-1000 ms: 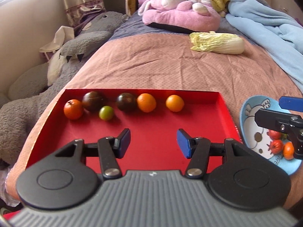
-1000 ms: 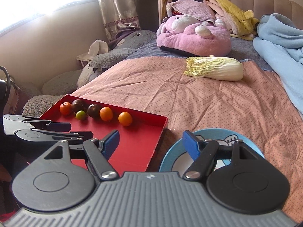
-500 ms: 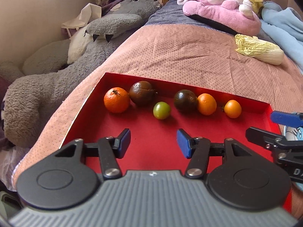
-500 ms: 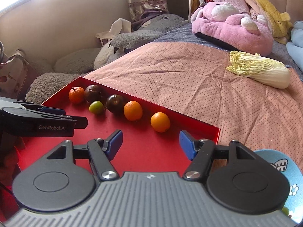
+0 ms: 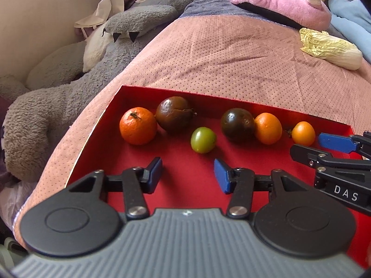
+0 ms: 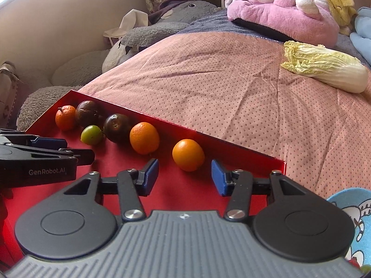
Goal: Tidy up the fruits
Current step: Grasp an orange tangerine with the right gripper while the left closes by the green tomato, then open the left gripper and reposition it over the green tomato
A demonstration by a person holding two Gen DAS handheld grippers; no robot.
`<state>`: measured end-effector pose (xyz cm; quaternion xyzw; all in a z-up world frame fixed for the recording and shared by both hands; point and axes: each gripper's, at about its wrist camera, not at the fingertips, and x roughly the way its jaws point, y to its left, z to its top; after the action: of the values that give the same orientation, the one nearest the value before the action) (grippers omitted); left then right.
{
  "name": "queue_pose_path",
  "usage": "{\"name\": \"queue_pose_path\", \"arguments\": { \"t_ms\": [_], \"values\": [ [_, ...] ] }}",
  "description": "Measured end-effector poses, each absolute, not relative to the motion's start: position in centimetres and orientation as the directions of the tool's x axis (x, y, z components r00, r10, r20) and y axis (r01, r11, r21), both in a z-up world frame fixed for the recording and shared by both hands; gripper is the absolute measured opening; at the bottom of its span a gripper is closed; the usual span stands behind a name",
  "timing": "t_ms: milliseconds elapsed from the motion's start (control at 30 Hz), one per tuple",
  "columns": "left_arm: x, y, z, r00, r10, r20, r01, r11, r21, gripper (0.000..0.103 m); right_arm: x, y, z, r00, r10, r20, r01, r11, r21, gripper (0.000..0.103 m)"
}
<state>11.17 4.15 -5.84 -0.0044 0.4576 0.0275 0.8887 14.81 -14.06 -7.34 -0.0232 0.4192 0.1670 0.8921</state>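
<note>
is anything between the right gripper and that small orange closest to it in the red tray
Nothing visible. The right gripper is open, with the small orange just ahead of its fingertips on bare red tray. The left gripper sits off to the side.

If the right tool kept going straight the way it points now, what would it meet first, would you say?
Most likely the small round orange fruit just ahead of the open right tool in the red tray, roughly between its jaws; depth is uncertain.

Left tool [image 5: 187, 173] jaws apart, empty, right tool [image 6: 185, 176] jaws apart, empty, side by side
</note>
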Motion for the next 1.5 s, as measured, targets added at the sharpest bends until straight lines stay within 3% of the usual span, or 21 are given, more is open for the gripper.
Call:
{"name": "queue_pose_path", "arguments": {
  "t_ms": [133,300,367,467,1500],
  "values": [
    [11.6,4.1,-5.8,0.584,0.04,-0.811,-0.057,0.998,0.008,0.035,15.6,-13.7,-7.5,0.593,0.276,-0.757,-0.316,0.944,0.097,0.051],
    [12.0,4.0,-5.9,0.589,0.033,-0.808,-0.063,0.998,-0.004,0.02,16.2,-13.6,-8.0,0.586,0.27,-0.764,-0.318,0.944,0.089,0.038],
    [12.0,3.9,-5.9,0.59,0.032,-0.807,-0.061,0.998,-0.005,0.011,16.1,-13.7,-8.0,0.585,0.275,-0.763,-0.32,0.943,0.095,0.038],
    [11.9,4.0,-5.9,0.593,0.032,-0.805,-0.069,0.998,-0.011,0.007,15.7,-14.0,-8.0,0.585,0.276,-0.762,-0.317,0.943,0.098,0.038],
    [7.7,2.2,-3.6,0.638,-0.064,-0.767,0.025,0.998,-0.063,0.005,5.5,-16.3,-3.2,0.605,0.366,-0.707,-0.381,0.913,0.146,0.038]
  ]
}}
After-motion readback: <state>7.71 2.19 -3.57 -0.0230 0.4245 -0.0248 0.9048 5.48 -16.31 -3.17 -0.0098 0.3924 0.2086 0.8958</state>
